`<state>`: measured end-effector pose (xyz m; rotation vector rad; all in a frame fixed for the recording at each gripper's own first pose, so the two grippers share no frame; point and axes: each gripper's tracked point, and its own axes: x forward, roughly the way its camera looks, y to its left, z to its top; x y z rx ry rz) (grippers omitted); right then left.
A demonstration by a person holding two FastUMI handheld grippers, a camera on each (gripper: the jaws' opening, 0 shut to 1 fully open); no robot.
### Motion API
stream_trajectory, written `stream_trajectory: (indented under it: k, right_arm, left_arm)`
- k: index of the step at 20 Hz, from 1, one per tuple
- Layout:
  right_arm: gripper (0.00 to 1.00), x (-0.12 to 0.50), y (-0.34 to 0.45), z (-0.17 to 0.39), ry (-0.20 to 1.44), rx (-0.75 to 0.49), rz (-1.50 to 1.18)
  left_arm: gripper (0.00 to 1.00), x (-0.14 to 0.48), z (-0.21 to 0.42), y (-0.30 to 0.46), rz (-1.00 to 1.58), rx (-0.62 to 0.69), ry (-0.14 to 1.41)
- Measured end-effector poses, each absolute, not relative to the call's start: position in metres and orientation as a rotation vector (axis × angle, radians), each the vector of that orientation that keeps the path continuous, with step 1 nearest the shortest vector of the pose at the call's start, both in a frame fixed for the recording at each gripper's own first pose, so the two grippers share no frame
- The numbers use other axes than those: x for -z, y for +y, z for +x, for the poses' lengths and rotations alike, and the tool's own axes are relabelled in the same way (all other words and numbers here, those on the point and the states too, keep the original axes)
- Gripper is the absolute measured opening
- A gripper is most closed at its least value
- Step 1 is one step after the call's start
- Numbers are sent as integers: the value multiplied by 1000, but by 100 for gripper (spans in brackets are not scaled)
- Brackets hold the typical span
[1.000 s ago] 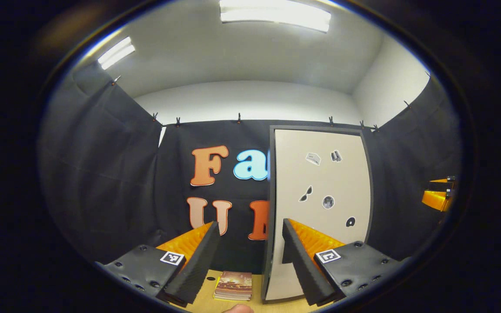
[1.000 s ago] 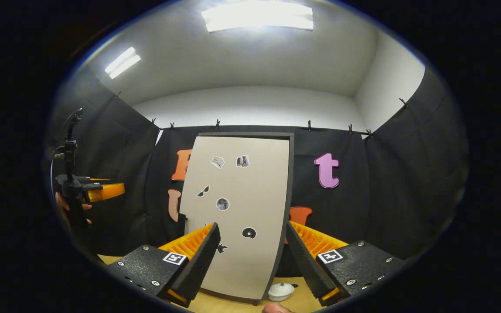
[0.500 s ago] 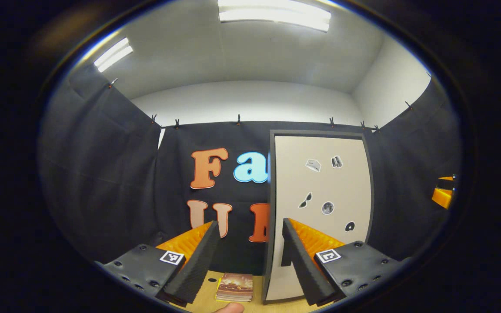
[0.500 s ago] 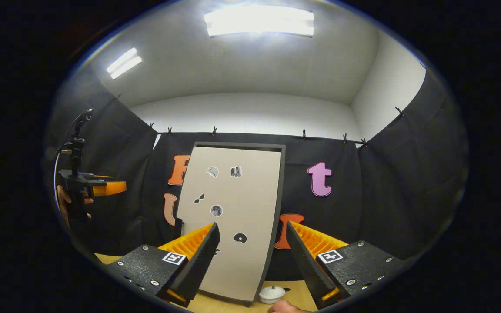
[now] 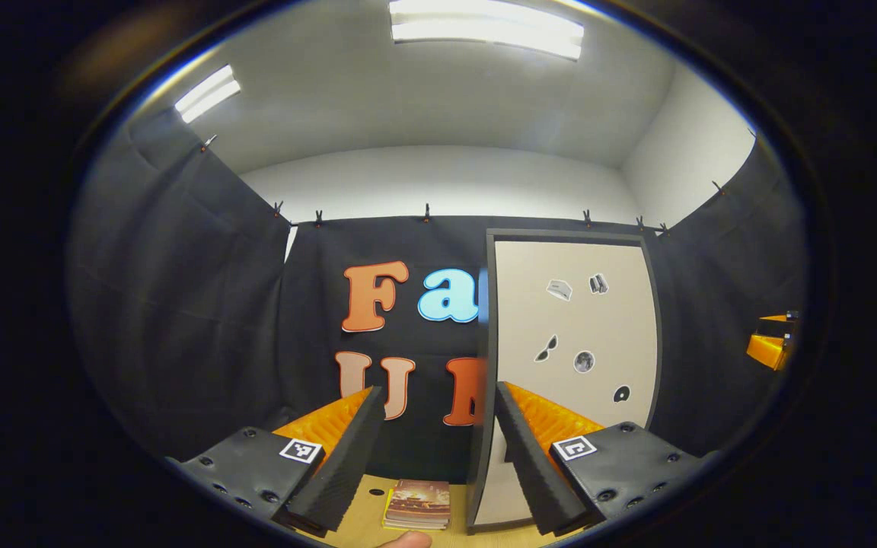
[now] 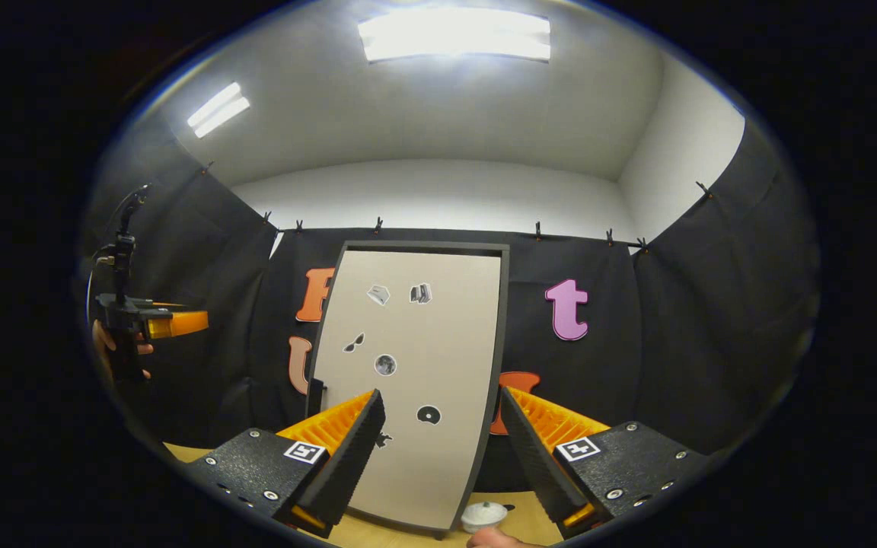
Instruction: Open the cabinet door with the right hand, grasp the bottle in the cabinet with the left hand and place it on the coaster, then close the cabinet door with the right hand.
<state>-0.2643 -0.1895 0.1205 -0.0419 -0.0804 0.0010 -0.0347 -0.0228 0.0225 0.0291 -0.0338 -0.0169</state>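
The cabinet door stands shut ahead of the right gripper, whose jaws are spread and grip nothing. The left gripper, likewise released, faces the door's left edge. On the bench lie a book and what may be a white lid.

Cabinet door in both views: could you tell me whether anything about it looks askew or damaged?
Nothing stands out. The cabinet door stands upright and intact, its stickers in place; both grippers hang open, short of it.
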Motion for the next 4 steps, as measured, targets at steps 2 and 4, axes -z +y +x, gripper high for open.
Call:
stream_trajectory:
  k: [2, 4]
  right_arm:
    - [94, -119, -180, -259, -85, -22, -49]
    - [94, -111, -176, -253, -66, -4, -66]
  left_arm:
    - [94, -23, -38, -18, 34, 4, -27]
    - [94, -28, -38, -17, 35, 0, -38]
